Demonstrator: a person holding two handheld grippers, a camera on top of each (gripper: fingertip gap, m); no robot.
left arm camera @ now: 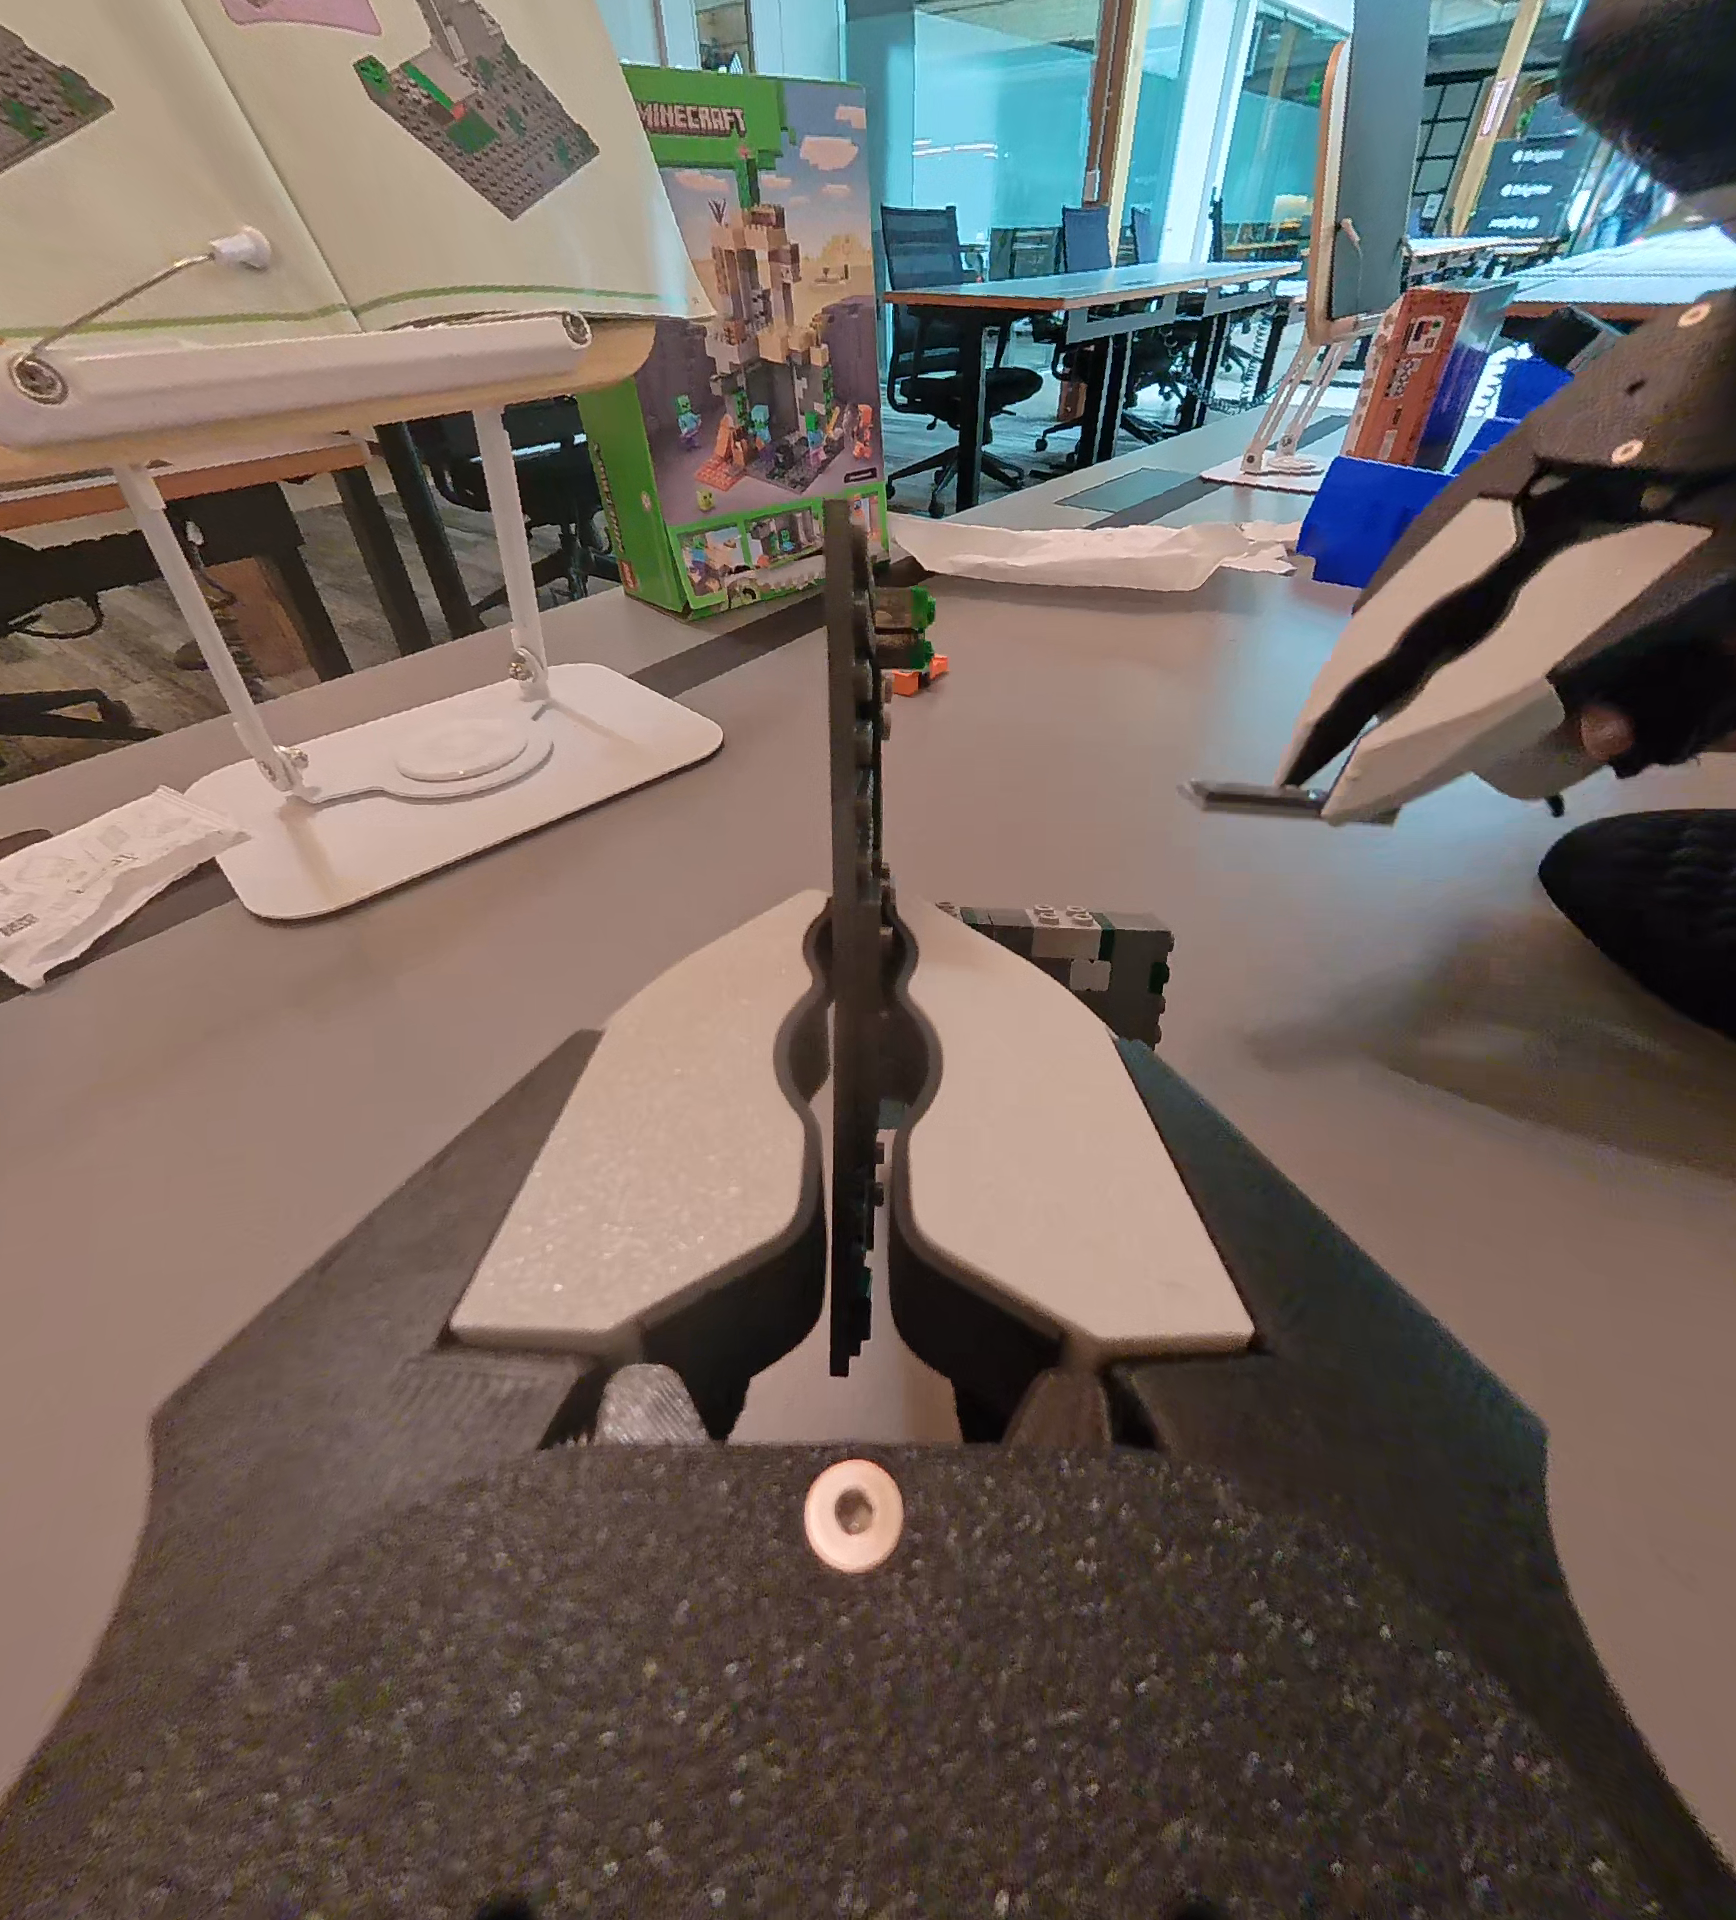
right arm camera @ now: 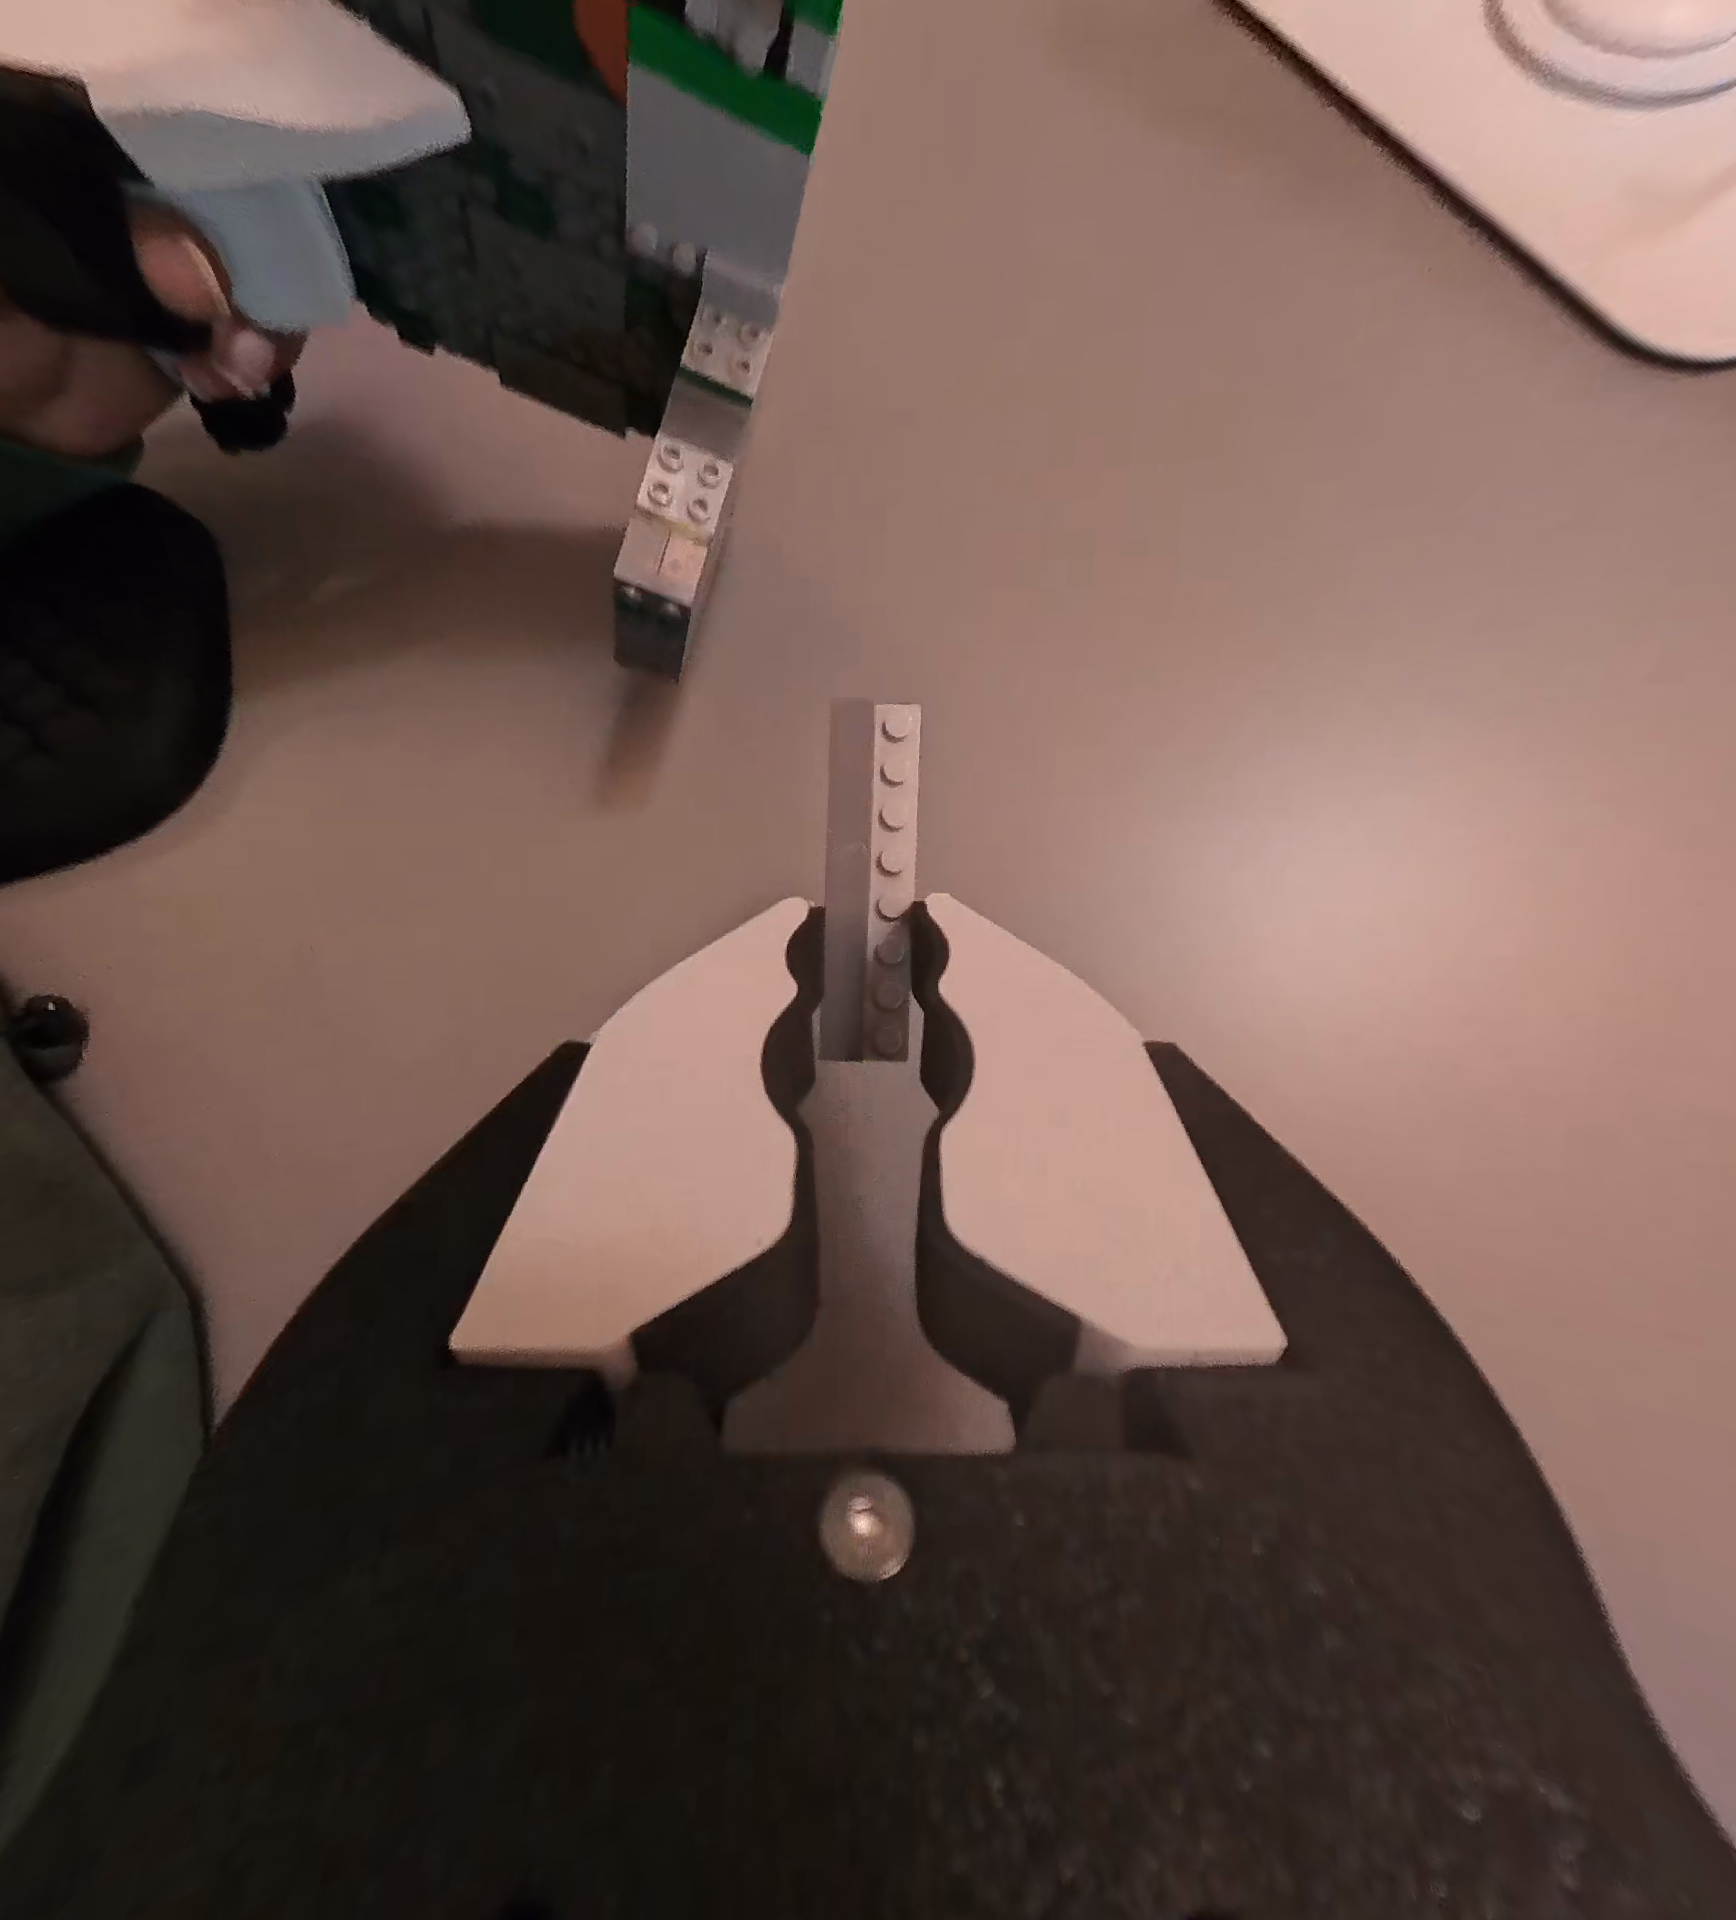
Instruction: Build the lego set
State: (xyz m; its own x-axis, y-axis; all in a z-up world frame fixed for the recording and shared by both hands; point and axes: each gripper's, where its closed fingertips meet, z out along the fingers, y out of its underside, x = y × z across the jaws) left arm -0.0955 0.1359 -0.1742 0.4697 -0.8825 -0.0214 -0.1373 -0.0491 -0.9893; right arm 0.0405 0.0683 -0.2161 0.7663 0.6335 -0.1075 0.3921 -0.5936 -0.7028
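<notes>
Lego build (left arm camera: pixel 856 831): dark grey baseplate w/ partial structure, held edge-on and upright above the grey table (left arm camera: pixel 1259 1351) by the left gripper (left arm camera: pixel 856 925), whose fingers are clamped on the plate's edge. In the right wrist view the same build (right arm camera: pixel 531 239) shows its studded face, w/ green and grey sections and a stepped grey column of bricks (right arm camera: pixel 682 488) running down its edge toward the table. Right gripper (right arm camera: pixel 869 914) is closed on a long one-stud-wide light grey plate (right arm camera: pixel 890 821), about half its length sticking out past the tips; in the left wrist view it hangs to the right of the build, well apart from it, plate (left arm camera: pixel 1253 798) roughly level. Instruction booklet (left arm camera: pixel 272 156) is open on a white stand (left arm camera: pixel 469 769); the set box (left arm camera: pixel 760 353) is behind. Step in hand, by my read: piece picked, build presented, placement not yet done. Next move likely calls for: bring the plate across to the studded face, align its length w/ the target stud row, press squarely while left braces. Target row can't be told from these views. Risk: w/ only an edge grip on the baseplate, pressing may pivot it.
</notes>
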